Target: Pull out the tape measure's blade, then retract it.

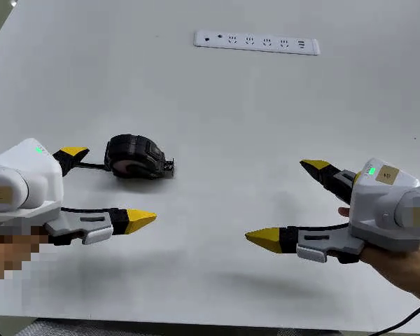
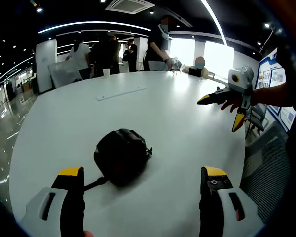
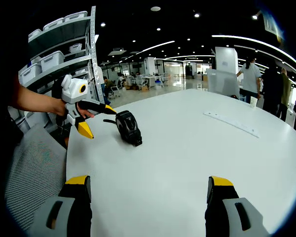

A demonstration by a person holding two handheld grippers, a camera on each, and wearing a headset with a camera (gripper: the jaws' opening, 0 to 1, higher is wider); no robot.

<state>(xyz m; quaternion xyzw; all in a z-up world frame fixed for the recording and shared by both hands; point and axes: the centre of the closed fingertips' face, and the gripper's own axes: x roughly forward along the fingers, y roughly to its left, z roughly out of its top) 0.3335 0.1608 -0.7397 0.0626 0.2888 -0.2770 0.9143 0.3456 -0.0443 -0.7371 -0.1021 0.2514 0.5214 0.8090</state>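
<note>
A black tape measure [image 1: 135, 157] lies on the white table [image 1: 238, 105], its blade tip facing right and its wrist strap trailing left. My left gripper [image 1: 115, 185] is open just left of it, with the case [image 2: 122, 155] a short way ahead between the yellow-tipped jaws and untouched. Over at the right my right gripper [image 1: 288, 201] is open and holds nothing, well apart from the tape measure [image 3: 128, 127]. The left gripper view catches the right gripper [image 2: 225, 109] at its right side. The right gripper view has the left gripper [image 3: 94, 118] at its left, beside the tape.
A white power strip [image 1: 256, 42] lies at the far side of the table. A mesh chair [image 3: 32, 173] stands off the table's edge. Several people stand beyond the far end of the table [image 2: 128, 49], and shelving with bins [image 3: 59, 54] rises behind.
</note>
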